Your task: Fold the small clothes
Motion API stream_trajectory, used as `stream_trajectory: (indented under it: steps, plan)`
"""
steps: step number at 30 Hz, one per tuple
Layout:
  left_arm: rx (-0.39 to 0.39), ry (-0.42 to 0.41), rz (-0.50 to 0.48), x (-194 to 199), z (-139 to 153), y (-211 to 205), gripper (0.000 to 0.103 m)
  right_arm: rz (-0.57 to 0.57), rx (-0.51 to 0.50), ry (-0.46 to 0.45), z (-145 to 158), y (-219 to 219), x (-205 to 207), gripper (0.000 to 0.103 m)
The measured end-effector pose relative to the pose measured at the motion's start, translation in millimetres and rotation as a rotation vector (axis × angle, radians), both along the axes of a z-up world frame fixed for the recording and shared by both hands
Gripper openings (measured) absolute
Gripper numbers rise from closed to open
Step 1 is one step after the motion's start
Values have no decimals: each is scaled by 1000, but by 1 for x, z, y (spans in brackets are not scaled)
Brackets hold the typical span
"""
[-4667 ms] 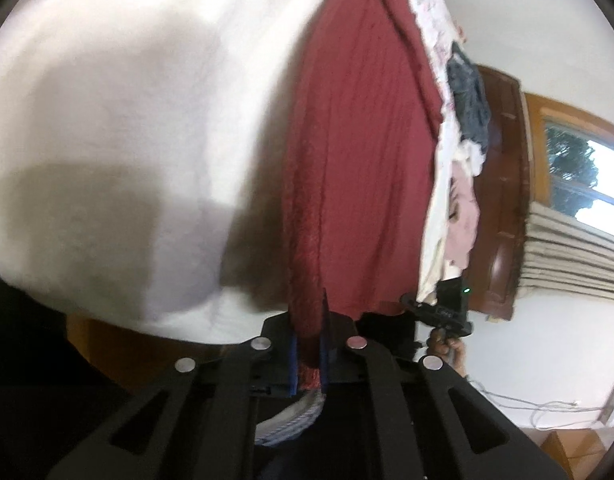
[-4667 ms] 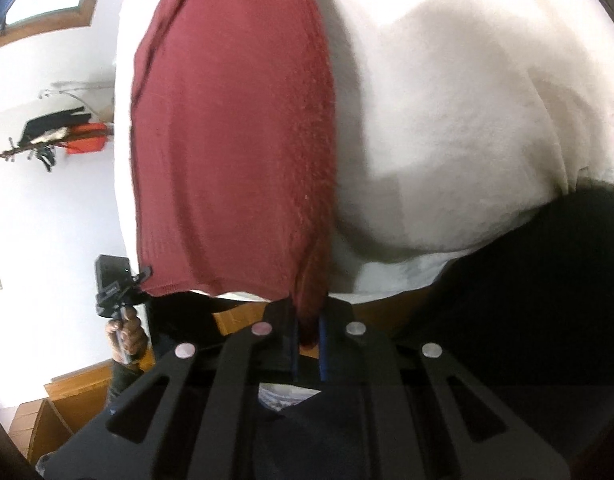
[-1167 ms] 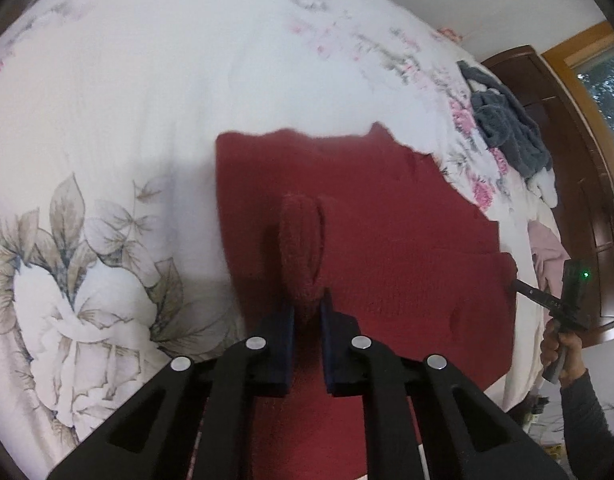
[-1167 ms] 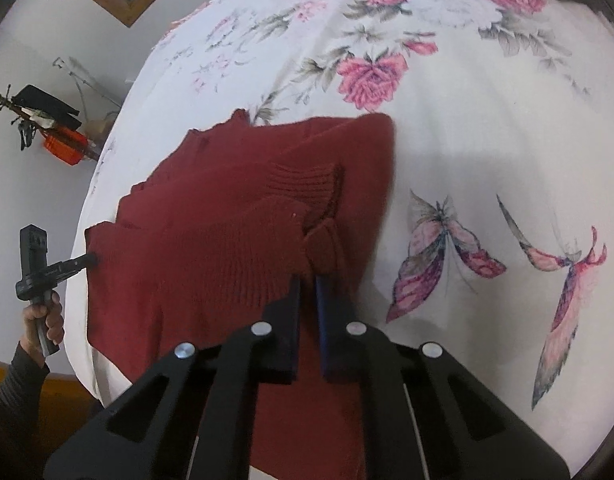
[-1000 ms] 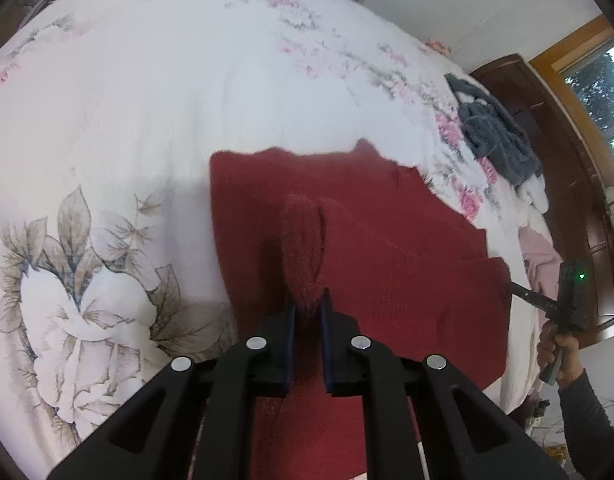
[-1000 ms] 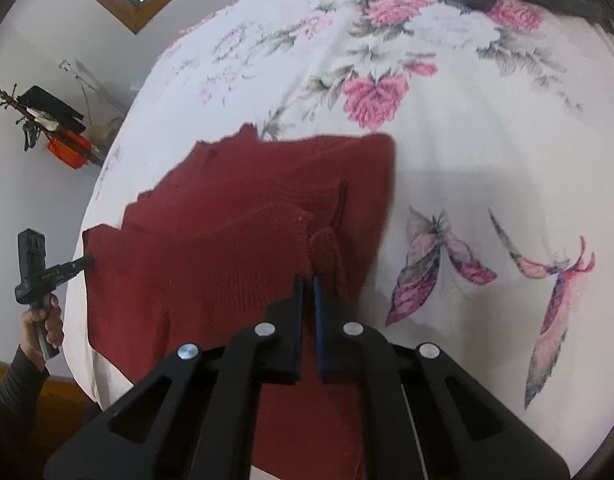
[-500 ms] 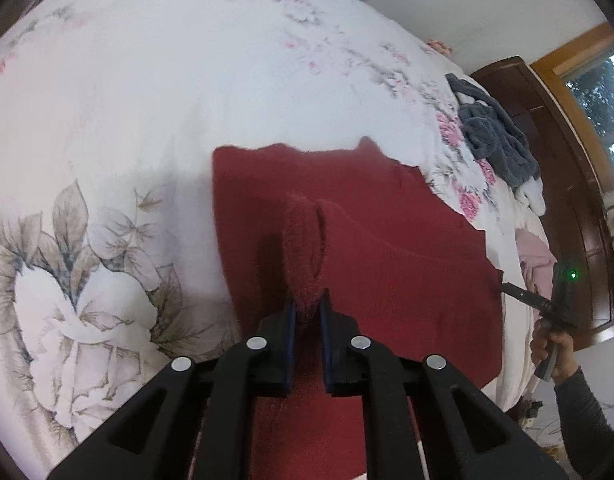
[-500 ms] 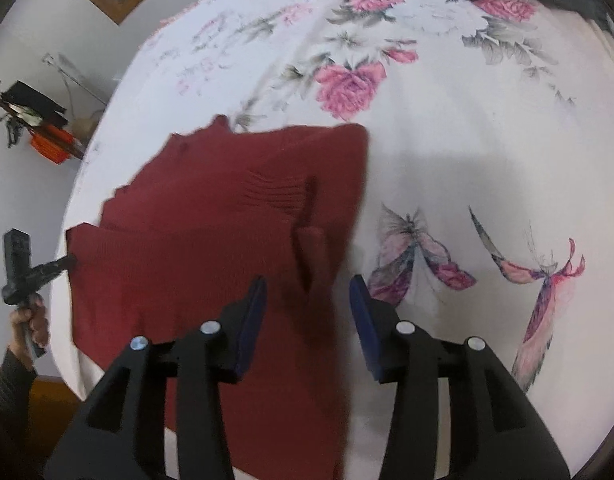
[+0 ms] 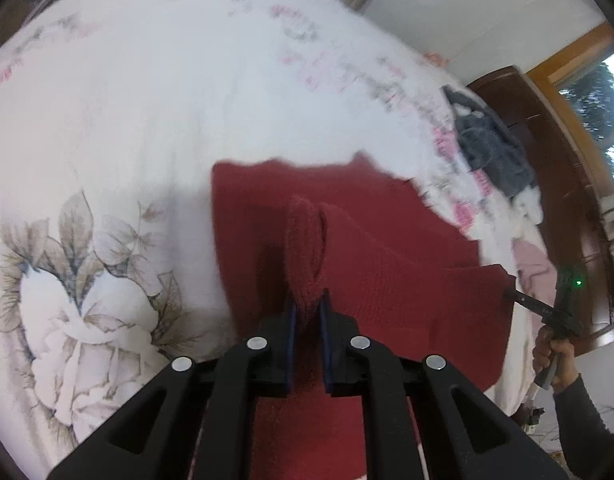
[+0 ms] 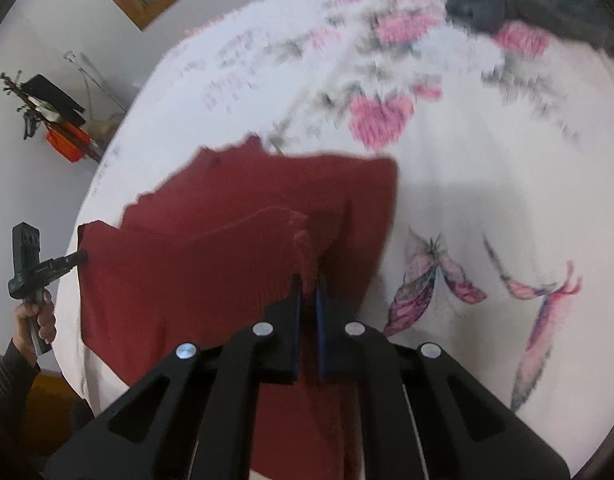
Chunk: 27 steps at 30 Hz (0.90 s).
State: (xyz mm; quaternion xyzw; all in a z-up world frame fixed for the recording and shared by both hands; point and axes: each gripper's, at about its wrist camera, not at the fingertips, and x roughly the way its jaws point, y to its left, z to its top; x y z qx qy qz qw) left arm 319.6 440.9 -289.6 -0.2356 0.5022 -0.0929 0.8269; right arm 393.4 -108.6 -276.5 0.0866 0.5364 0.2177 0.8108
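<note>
A dark red knit sweater [image 9: 395, 276] lies spread on the floral bed sheet [image 9: 155, 92], with one layer folded over another. My left gripper [image 9: 306, 309] is shut on a raised pinch of its edge. In the right wrist view the same sweater [image 10: 211, 248] fills the middle, and my right gripper [image 10: 308, 285] is shut on a ridge of its folded edge. Each view shows the other gripper at the sweater's far corner, held by a hand: the right gripper [image 9: 563, 312] and the left gripper [image 10: 29, 260].
A dark grey heap of clothes [image 9: 491, 148] and a pink garment [image 9: 535, 264] lie at the far side of the bed by a dark wooden headboard [image 9: 555, 168]. The grey heap [image 10: 527, 0] also shows at top right. Black and orange items [image 10: 55, 120] hang on the wall.
The sweater, hanging in the air earlier, now lies on the bed. My right gripper stood open half a second ago and has shut on the sweater again. The left grip is unchanged.
</note>
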Motion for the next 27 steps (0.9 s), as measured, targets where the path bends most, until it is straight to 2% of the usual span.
stream_trajectory:
  steps: [4,9,14,19,23,27]
  plan:
    - [4,-115,-14,-19,46,-3,9,-3,14,-111,46,-1,-11,4]
    - [12,-219,-14,-14,95,7,9,-33,35,-216,91,-3,2,4]
    - [34,-236,-22,29,112,13,9,-76,61,-202,96,-2,43,4]
    - [46,-146,-17,89,87,16,9,-105,22,-121,68,7,93,4]
    - [17,25,31,138,32,26,9,-120,-46,18,21,16,134,4]
    - [7,190,73,165,-25,34,9,-125,-131,115,-18,21,152,4]
